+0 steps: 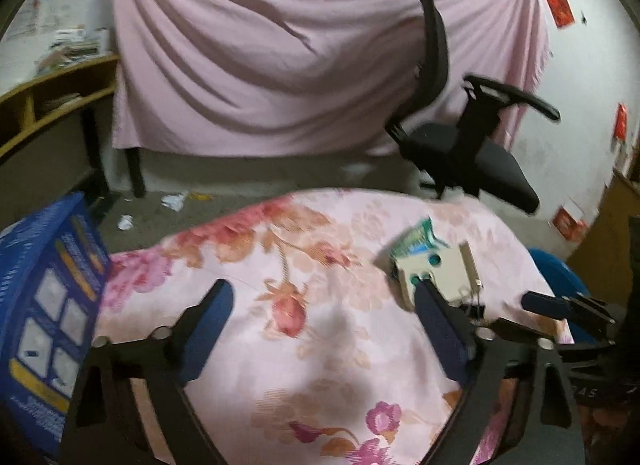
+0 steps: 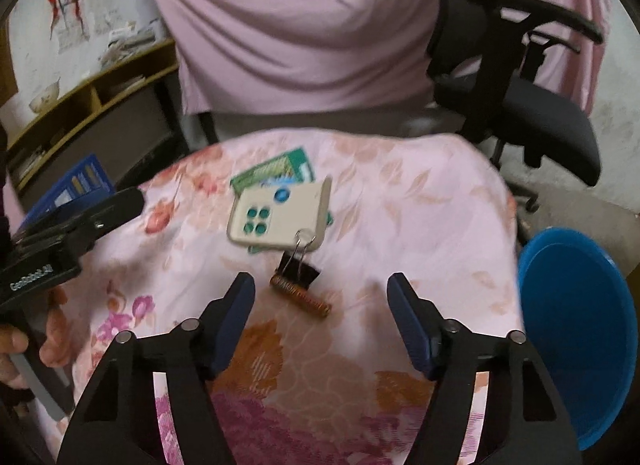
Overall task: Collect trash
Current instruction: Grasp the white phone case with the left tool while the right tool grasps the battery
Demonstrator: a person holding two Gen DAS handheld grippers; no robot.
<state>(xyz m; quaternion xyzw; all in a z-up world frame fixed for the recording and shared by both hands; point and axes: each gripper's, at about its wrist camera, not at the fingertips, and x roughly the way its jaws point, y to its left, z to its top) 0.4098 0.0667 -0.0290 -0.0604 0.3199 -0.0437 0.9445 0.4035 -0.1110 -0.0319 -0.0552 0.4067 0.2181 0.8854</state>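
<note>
Both grippers — left gripper (image 1: 324,325), right gripper (image 2: 320,305) — have fingers parted, empty; the spring (image 2: 300,296) looks light, stiff — pinch mid-length.

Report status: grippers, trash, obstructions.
Left gripper open, empty. Right gripper open, empty, above spring and binder clip. Nothing in the way.

Ahead of you a pink sheet (image 1: 280,65) hangs across the far wall, draped in folds. A black office chair (image 1: 460,113) stands beyond the far right corner of the floral-clothed surface (image 1: 320,325). A wooden shelf unit (image 2: 100,105) lines the left wall, over grey floor (image 1: 240,181); light is dim
</note>
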